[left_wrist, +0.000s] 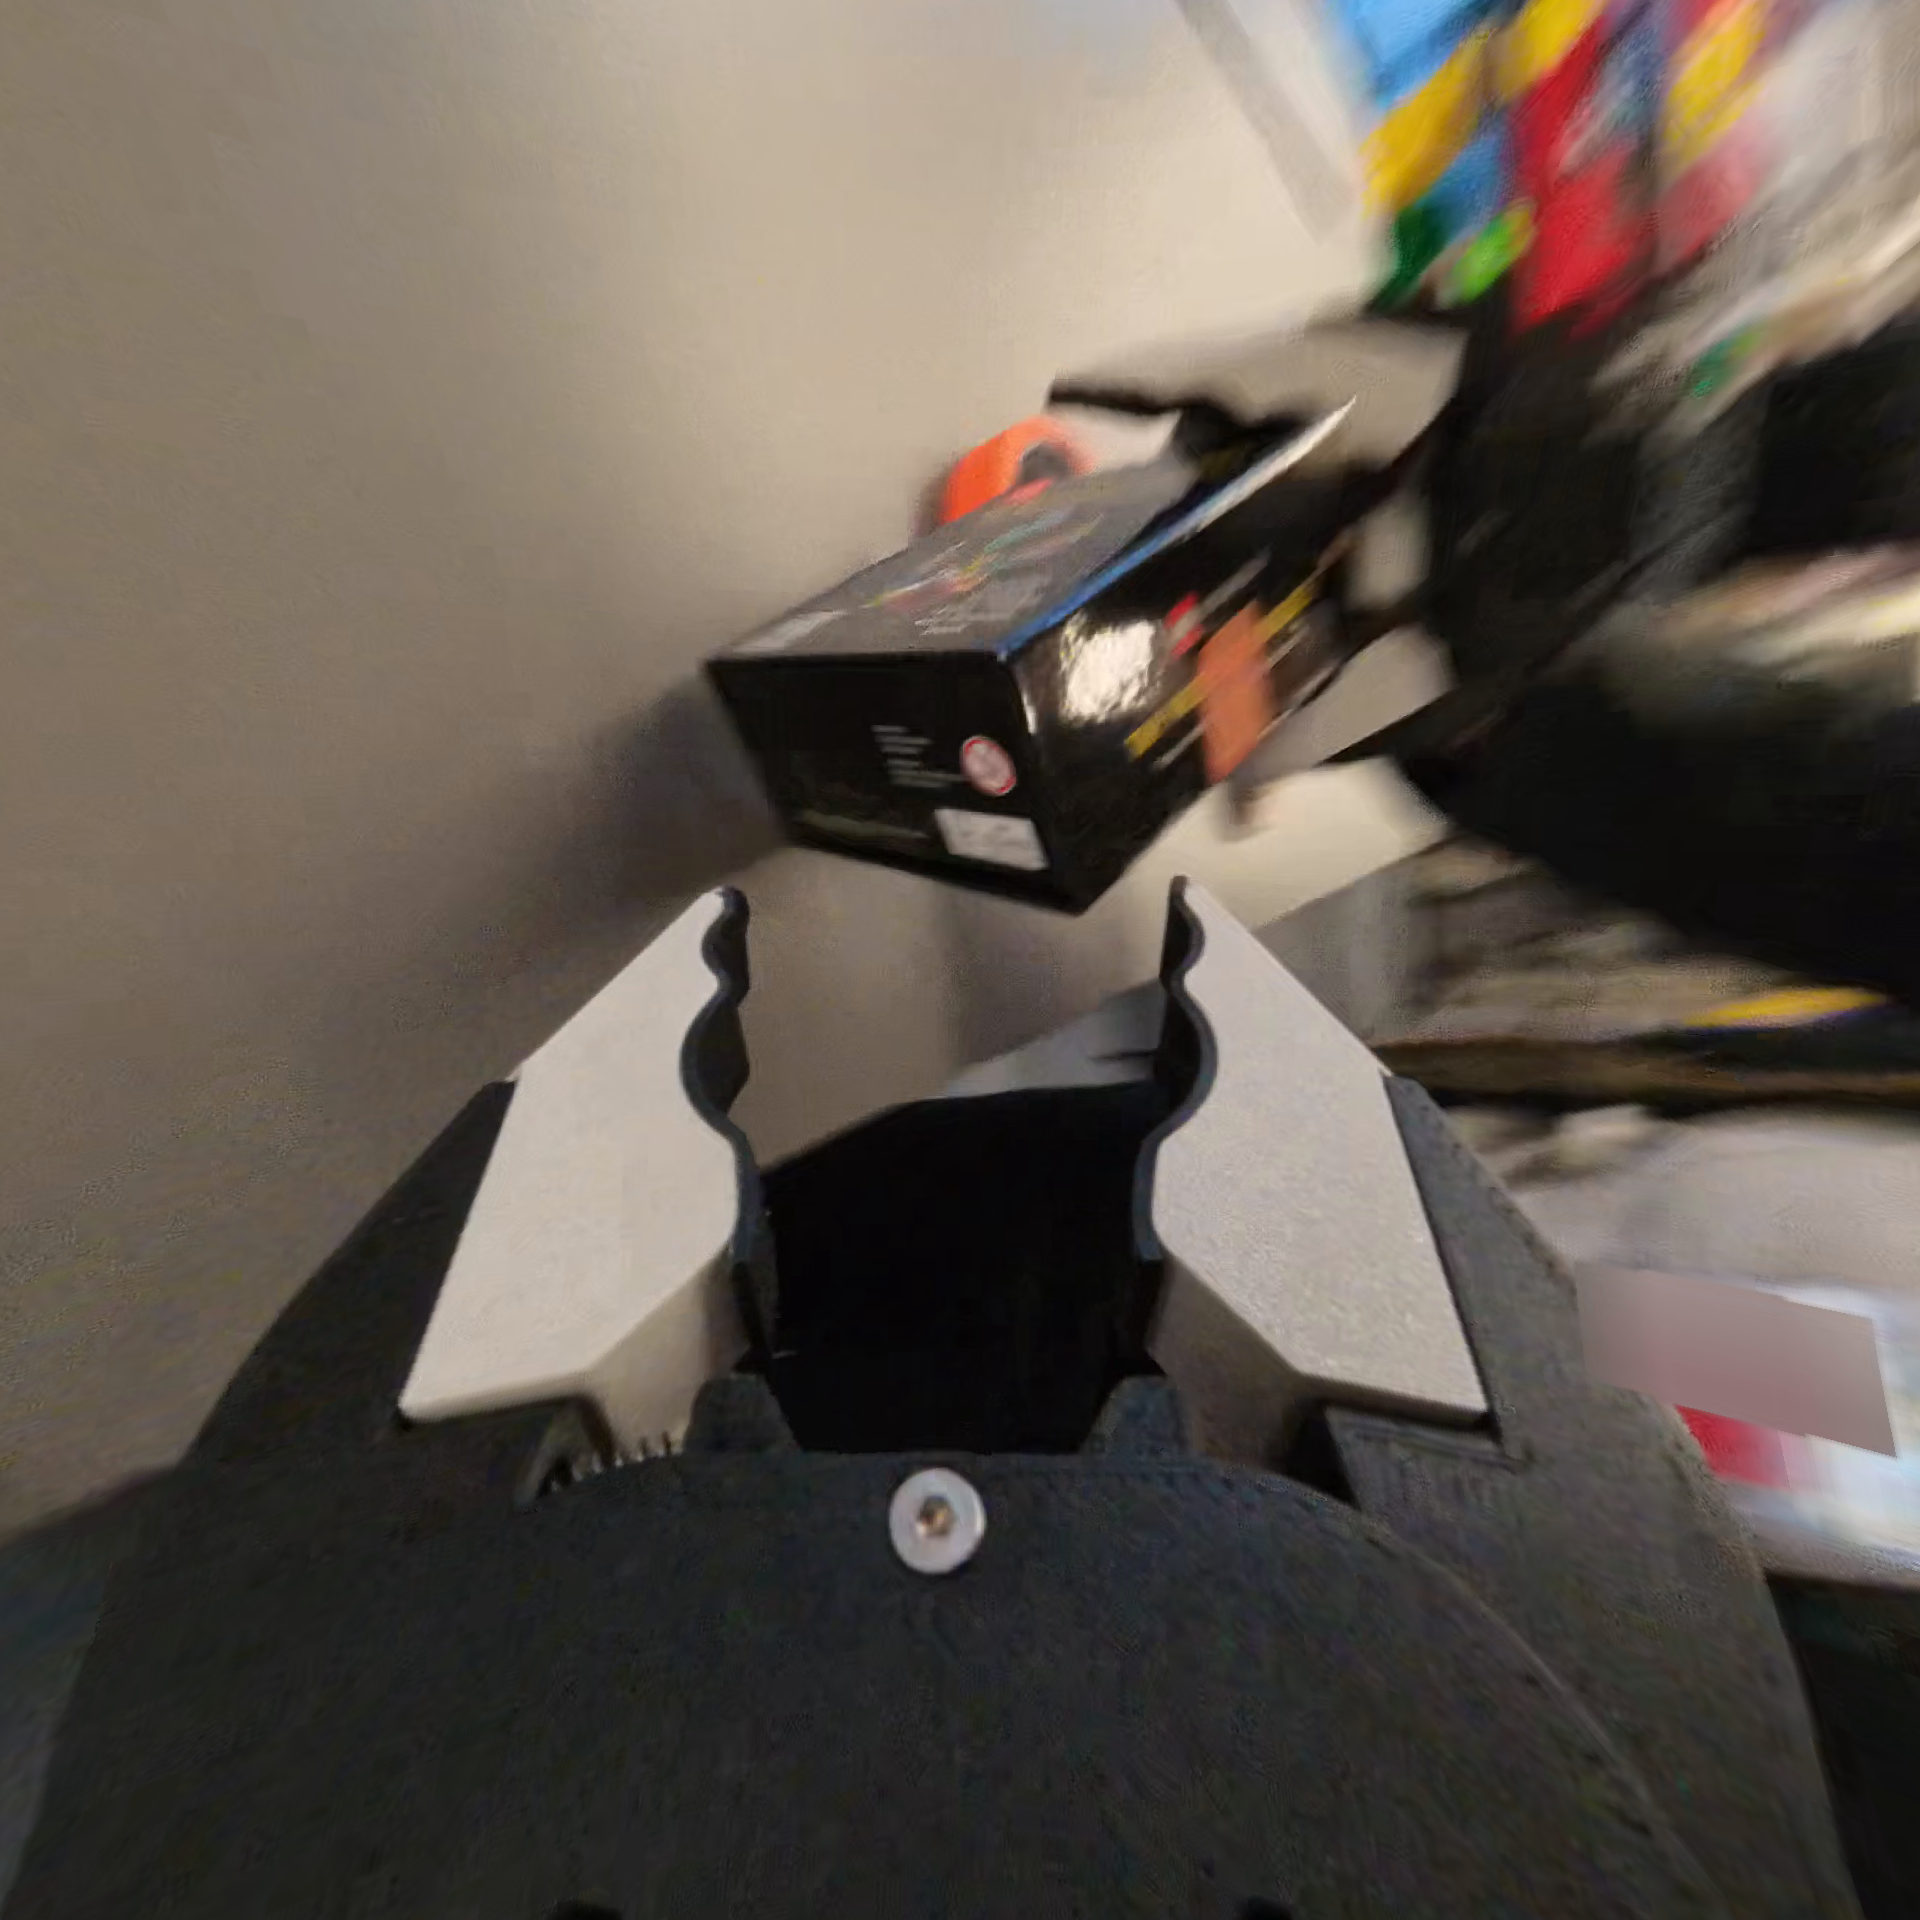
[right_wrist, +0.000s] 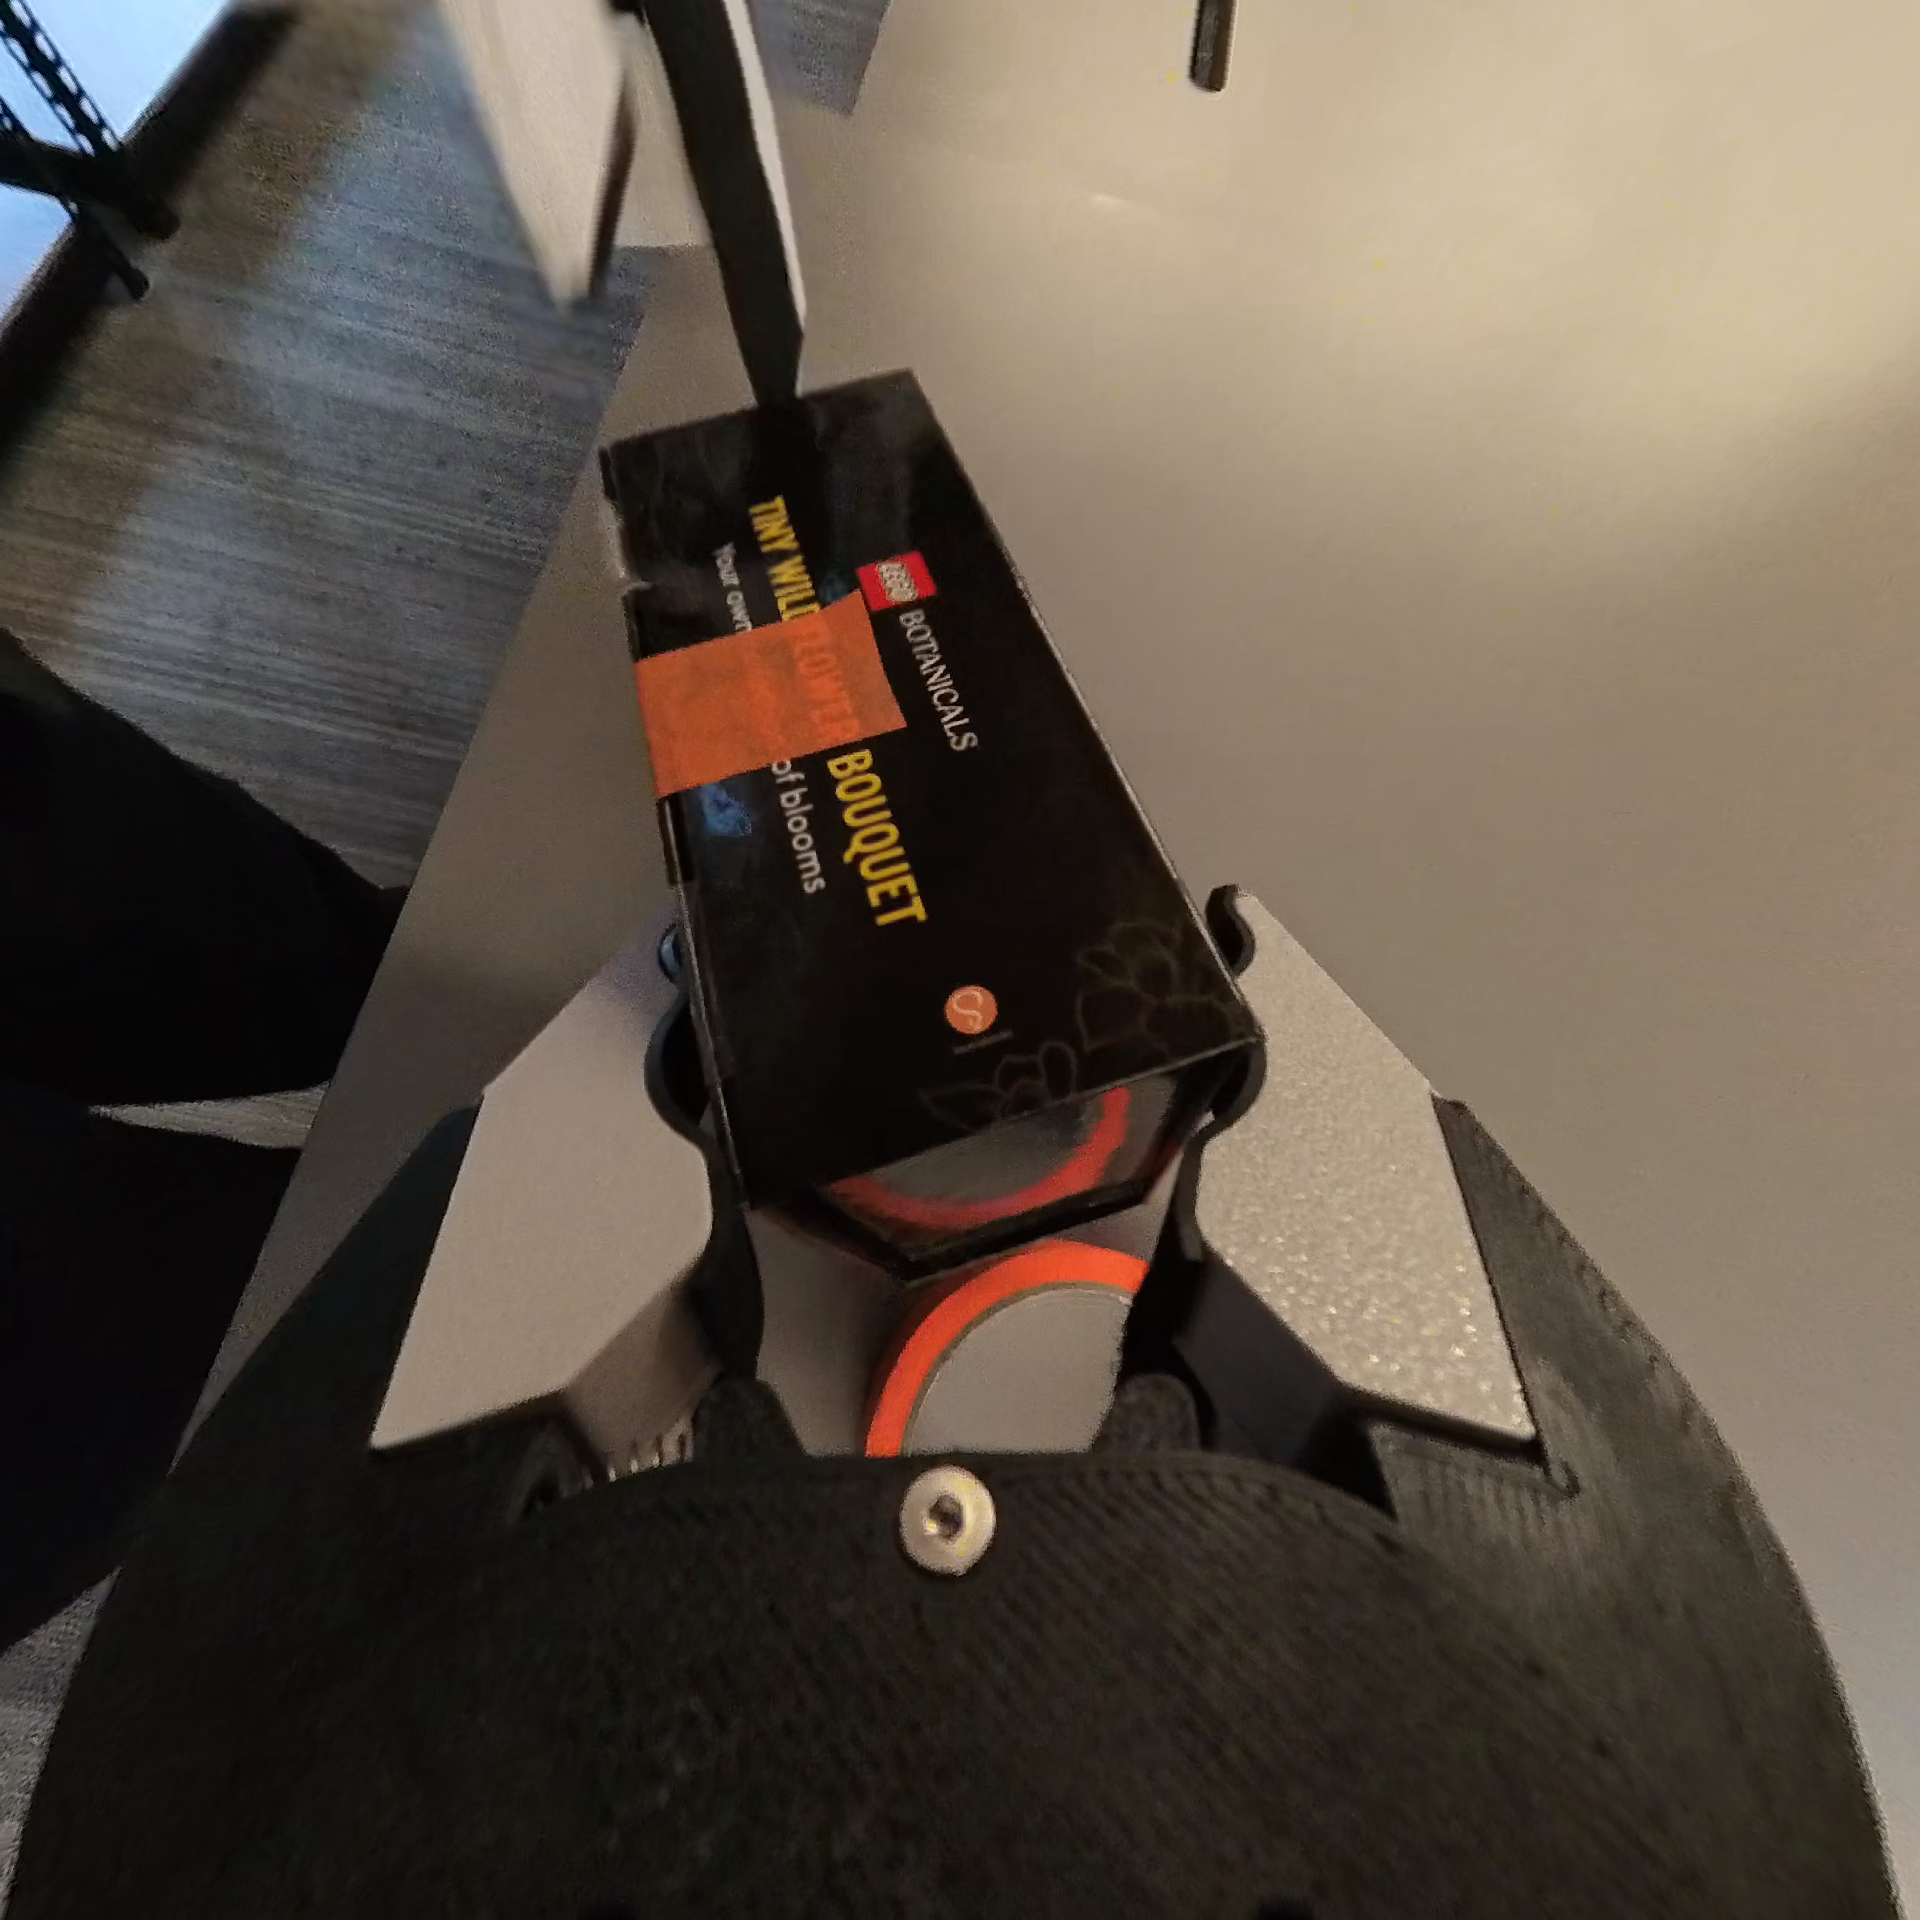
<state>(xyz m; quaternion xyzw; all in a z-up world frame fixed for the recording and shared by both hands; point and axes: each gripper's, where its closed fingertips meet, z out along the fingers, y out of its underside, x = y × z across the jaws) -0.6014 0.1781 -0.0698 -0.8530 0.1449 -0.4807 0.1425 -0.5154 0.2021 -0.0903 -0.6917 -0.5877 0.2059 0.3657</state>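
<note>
1. The left gripper (left_wrist: 956, 914) is wide open and holds nothing. Its two pale fingers stand well apart, with only air and the pale table (left_wrist: 364, 727) between them.
2. Just beyond its fingertips, and apart from them, hangs the near end of a black box (left_wrist: 935, 707). The box is tilted, is lifted off the table and throws a shadow on it.
3. Behind the box in the left wrist view, an orange tape roll (left_wrist: 1008, 457) lies on the table.
4. On the right of that view, the far end of the box goes into a dark, blurred shape, which seems to be the right gripper (left_wrist: 1558, 644). Behind it are bright coloured things (left_wrist: 1610, 156), too blurred to name.
5. In the right wrist view, the right gripper (right_wrist: 956, 966) is closed about halfway on the black box (right_wrist: 883, 727), with one finger against each long side at the near end.
6. A strip of orange tape (right_wrist: 758, 696) lies across the top of the box, over its printed side.
7. The orange tape roll (right_wrist: 997, 1340) shows under the box, between the bases of the fingers. Whether it touches the box cannot be told.
8. Counted: two grippers, one black box, one tape roll and one tape strip.
</note>
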